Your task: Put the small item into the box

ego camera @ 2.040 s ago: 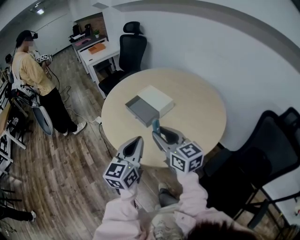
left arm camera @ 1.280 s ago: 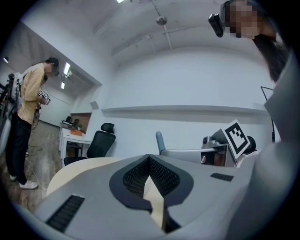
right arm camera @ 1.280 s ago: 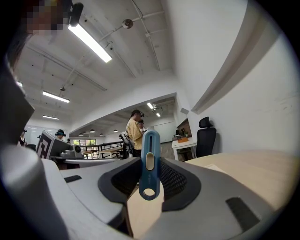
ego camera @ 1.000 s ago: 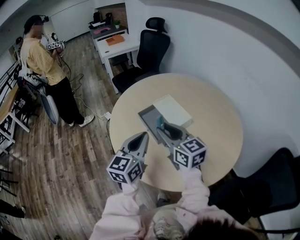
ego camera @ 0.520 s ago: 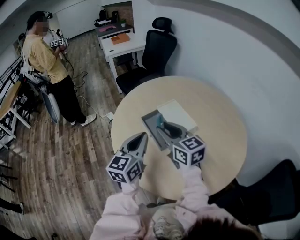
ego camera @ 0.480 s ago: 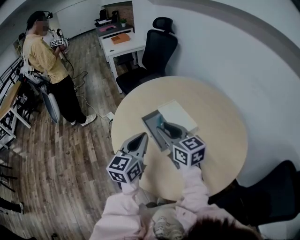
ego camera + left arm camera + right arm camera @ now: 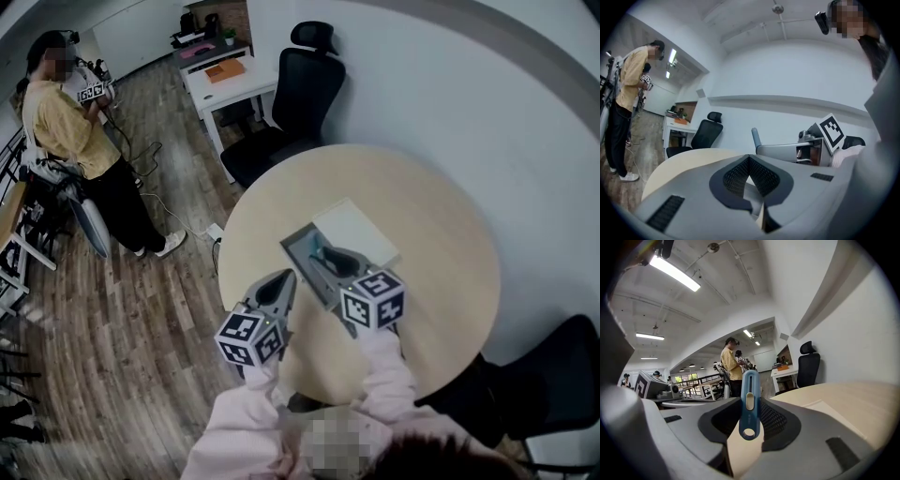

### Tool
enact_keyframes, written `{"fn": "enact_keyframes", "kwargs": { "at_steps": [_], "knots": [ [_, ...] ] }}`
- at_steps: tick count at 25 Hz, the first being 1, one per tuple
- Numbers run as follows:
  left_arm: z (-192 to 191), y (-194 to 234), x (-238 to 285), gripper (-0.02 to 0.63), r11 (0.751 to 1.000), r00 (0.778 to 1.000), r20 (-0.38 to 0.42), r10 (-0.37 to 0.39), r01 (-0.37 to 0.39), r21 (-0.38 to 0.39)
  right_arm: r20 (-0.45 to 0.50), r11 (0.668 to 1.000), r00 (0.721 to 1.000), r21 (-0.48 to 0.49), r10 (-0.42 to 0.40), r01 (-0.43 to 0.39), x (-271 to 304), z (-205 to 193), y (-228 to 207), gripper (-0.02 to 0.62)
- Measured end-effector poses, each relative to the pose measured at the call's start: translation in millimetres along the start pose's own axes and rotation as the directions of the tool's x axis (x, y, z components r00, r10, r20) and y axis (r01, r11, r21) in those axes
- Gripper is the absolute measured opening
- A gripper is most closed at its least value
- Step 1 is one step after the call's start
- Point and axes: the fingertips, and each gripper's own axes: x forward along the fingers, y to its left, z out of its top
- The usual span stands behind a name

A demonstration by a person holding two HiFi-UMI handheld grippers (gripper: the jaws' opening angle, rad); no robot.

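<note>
On the round wooden table (image 7: 441,262) lies an open grey box (image 7: 298,251) with its white lid (image 7: 361,230) beside it on the far right. My right gripper (image 7: 323,253) is shut on a small blue slotted item (image 7: 319,249), which hangs over the box's near part. In the right gripper view the blue item (image 7: 750,390) stands upright between the jaws of the right gripper (image 7: 750,401). My left gripper (image 7: 281,277) hovers left of the box, over the table's near edge. Its jaws (image 7: 749,158) meet with nothing between them.
A black office chair (image 7: 300,84) stands behind the table, with a white desk (image 7: 230,80) beyond it. A person in a yellow shirt (image 7: 70,131) stands on the wood floor at the far left. Another dark chair (image 7: 553,384) is at the right front.
Both grippers have moved forward over the table. The blue item has gone from the box's near edge to over its tray. The grip on it is unchanged.
</note>
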Motion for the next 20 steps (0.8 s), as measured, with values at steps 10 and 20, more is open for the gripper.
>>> {"fn": "enact_keyframes", "kwargs": {
  "at_steps": [10,20],
  "knots": [
    [-22.2,33.0,32.0,0.011,0.997,0.997,-0.068,-0.044,0.039,-0.066,-0.078,0.996,0.996,0.063,-0.054,0.059,36.2,-16.7,-27.3,0.126],
    [-46.2,48.5,52.8,0.011,0.99,0.99,-0.118,-0.077,0.062,-0.129,-0.172,0.99,0.983,0.111,-0.066,0.086,54.9,-46.7,-48.1,0.126]
  ]
}}
